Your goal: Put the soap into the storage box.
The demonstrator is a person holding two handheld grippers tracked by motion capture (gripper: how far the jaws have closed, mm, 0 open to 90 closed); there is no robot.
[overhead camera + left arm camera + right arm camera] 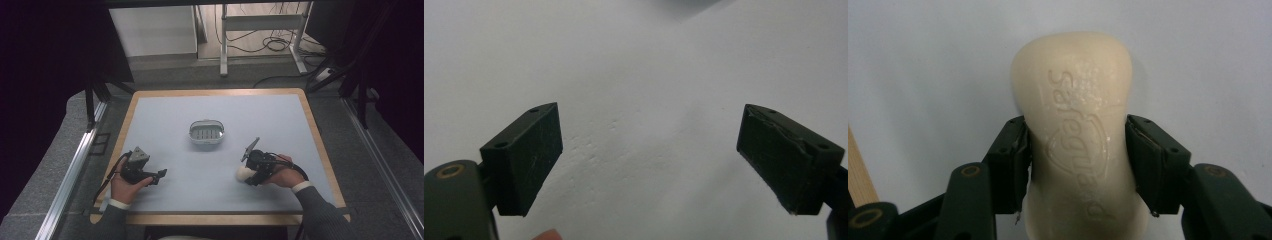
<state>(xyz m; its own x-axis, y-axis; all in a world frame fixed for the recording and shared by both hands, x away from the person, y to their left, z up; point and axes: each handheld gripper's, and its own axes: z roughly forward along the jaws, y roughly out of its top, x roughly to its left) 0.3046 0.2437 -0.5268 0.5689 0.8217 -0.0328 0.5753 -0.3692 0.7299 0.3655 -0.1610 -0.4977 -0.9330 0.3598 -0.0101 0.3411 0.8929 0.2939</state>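
Gripping cream oval soap bar (1075, 145) across waist with my right tongs (1078, 160), low over counter (170, 115); likely bound for grey slotted soap dish (206, 133). Left tongs (649, 155) apart, empty.

A dish (206, 132) is sitting mid-counter (280, 115). Nearer the person, the left gripper (161, 175) is lying left of it; the right gripper (248, 176), at right, is clamping a soap bar (1075, 135).
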